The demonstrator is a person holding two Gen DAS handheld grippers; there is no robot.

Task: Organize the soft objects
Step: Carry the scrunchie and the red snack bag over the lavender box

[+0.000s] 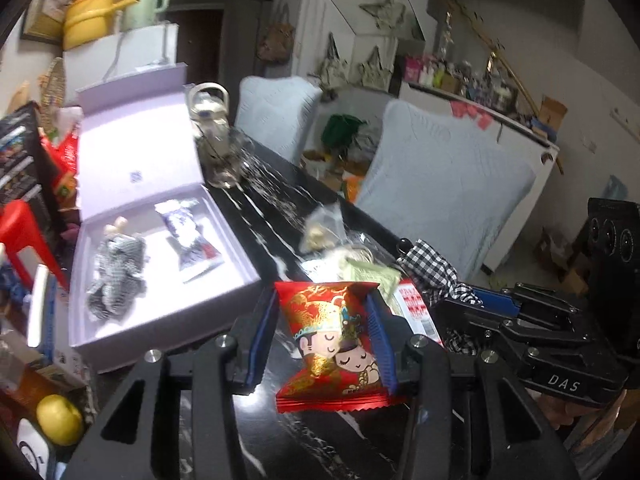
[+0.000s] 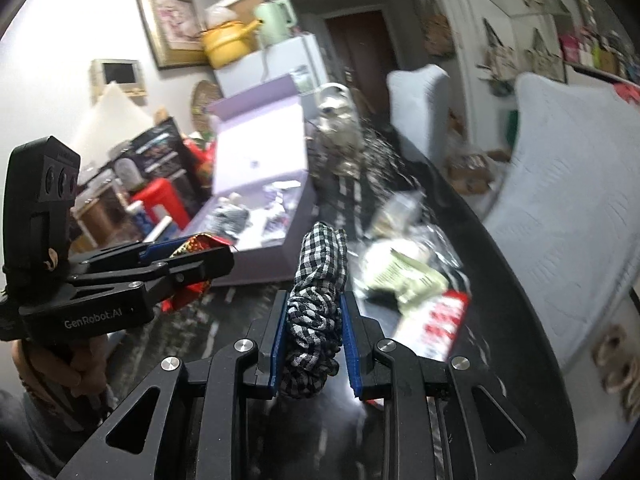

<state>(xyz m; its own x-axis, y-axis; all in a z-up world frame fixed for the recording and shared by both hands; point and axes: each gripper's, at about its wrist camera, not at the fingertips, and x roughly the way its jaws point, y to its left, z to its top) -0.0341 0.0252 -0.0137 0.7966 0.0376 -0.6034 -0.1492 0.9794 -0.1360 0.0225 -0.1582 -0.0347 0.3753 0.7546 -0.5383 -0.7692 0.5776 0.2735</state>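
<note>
Soft objects here are two: a red foil snack packet printed with a cartoon bride and groom (image 1: 334, 344), and a bunched black-and-white checked cloth piece (image 2: 316, 312). The left gripper (image 1: 326, 344) pinches the packet between its blue pads, the pack standing upright above the black marble-patterned table (image 1: 256, 200). The right gripper (image 2: 316, 332) is clamped on the checked cloth, whose upper end rises past the fingertips.

To the left on the table lies an open lilac gift box (image 1: 168, 272) with its lid raised; inside it rest a small doll in checked fabric (image 1: 116, 268) and a blue-and-white wrapped packet (image 1: 188, 240), side by side and apart. Between the grippers and the far chairs sits a loose pile of clear bags and paper-labelled packs (image 2: 404, 268).

Both held things look light. The foil packet probably crinkles and slides, so a hold across its padded middle, as now, seems safer than one on the flat sealed edges. The cloth is limp and compressible; a grip on its thick bunched core should keep it from unfurling or trailing, while a hold on a loose corner would likely let it droop. Neither appears fragile, though a hard squeeze might crush whatever the packet contains.
</note>
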